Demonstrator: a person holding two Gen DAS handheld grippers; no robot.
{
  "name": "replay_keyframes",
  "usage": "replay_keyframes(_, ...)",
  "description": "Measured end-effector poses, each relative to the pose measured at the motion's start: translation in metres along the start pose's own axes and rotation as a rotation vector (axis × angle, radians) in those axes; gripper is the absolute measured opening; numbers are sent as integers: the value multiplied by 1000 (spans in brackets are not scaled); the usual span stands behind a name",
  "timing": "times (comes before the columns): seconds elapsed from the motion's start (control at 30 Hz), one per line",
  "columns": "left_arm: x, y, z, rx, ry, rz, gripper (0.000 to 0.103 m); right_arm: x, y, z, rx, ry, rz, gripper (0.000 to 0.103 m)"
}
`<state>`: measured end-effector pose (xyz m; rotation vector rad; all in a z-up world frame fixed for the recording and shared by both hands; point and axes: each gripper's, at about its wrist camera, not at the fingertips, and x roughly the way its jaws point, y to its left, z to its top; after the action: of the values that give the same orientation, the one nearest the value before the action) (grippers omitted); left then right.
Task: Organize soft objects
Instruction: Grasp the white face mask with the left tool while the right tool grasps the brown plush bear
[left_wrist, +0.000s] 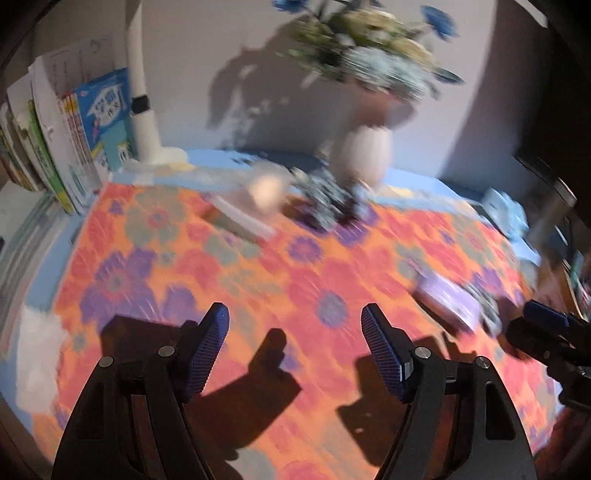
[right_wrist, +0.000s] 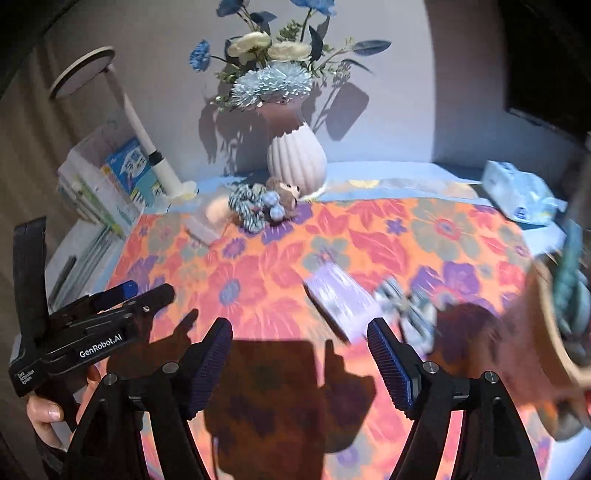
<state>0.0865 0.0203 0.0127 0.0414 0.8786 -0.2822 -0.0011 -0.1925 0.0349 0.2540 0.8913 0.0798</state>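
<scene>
Centrally, soft toys (right_wrist: 255, 206) lie heaped at the cloth's (right_wrist: 280, 258) far edge, touching the vase (right_wrist: 295, 158). Another striped toy (right_wrist: 406, 306) lies just beside a purple box (right_wrist: 340, 299), near the basket (right_wrist: 561, 332). Left gripper (left_wrist: 295, 347) and right gripper (right_wrist: 300, 354) hover above the cloth, jaws apart, holding nothing.

You are working in a home, at a table pushed against a plain wall. A bright flowered cloth (right_wrist: 332, 236) covers it. A ribbed vase (right_wrist: 295, 158) of blue and cream artificial flowers (right_wrist: 273, 70) stands at the back, beside a white desk lamp (right_wrist: 140, 125). Children's books (right_wrist: 122, 177) lean in a stack on the left, and a tissue pack (right_wrist: 517, 192) lies on the right.
</scene>
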Motion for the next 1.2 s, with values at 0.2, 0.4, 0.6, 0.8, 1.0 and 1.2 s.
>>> replay_keyframes(0.2,51,37,54,20,-45,-23,77,53,12,53,62,-44,40,78)
replay_keyframes(0.4,112,39,86,116,-23,-40,80,108,10,87,148,-93,122,80)
replay_keyframes(0.6,144,36,95,147,3,-58,80,159,3,101,205,-62,133,80)
replay_keyframes(0.8,152,40,97,125,-3,-73,79,192,-4,106,272,-40,165,79)
replay_keyframes(1.0,149,35,95,154,-29,-51,79,197,0,104,248,-53,165,56)
replay_keyframes(1.2,152,31,94,173,-33,-15,68,198,-2,103,262,-63,178,46)
